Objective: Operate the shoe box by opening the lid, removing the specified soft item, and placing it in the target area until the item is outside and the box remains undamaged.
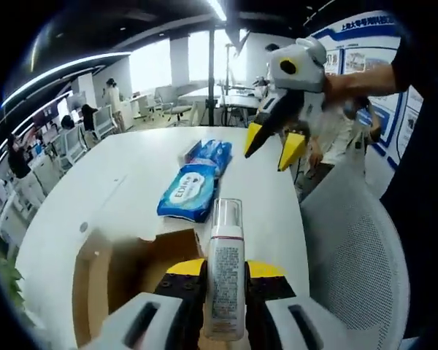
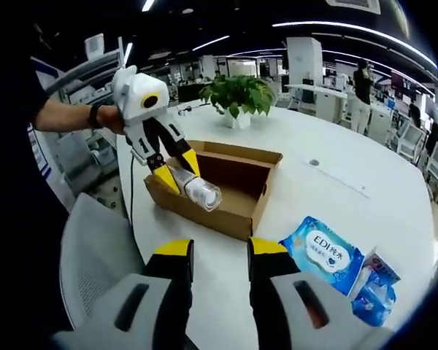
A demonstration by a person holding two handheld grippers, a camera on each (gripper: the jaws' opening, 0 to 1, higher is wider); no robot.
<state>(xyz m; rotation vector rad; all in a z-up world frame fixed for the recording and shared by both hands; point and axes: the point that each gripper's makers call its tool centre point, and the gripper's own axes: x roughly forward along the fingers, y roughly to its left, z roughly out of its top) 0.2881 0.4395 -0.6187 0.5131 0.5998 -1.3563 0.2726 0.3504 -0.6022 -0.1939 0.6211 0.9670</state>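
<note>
My left gripper (image 1: 225, 271) is shut on a white pump bottle (image 1: 225, 248), held upright above the open brown shoe box (image 1: 124, 270). In the right gripper view, the left gripper (image 2: 179, 171) holds the bottle (image 2: 197, 191) tilted over the box (image 2: 241, 211) near its near-left corner. A soft blue wipes pack (image 1: 190, 191) lies on the white table beyond the box, with a smaller blue pack (image 1: 210, 154) behind it. My right gripper (image 2: 220, 251) stands open and empty in front of the box. It hangs above the table's right edge (image 1: 271, 146).
The wipes pack (image 2: 325, 254) and the small blue pack (image 2: 376, 292) lie right of the box. A potted plant (image 2: 237, 95) stands behind the box. A grey mesh chair (image 1: 350, 248) sits at the table's edge. Desks, chairs and people fill the office behind.
</note>
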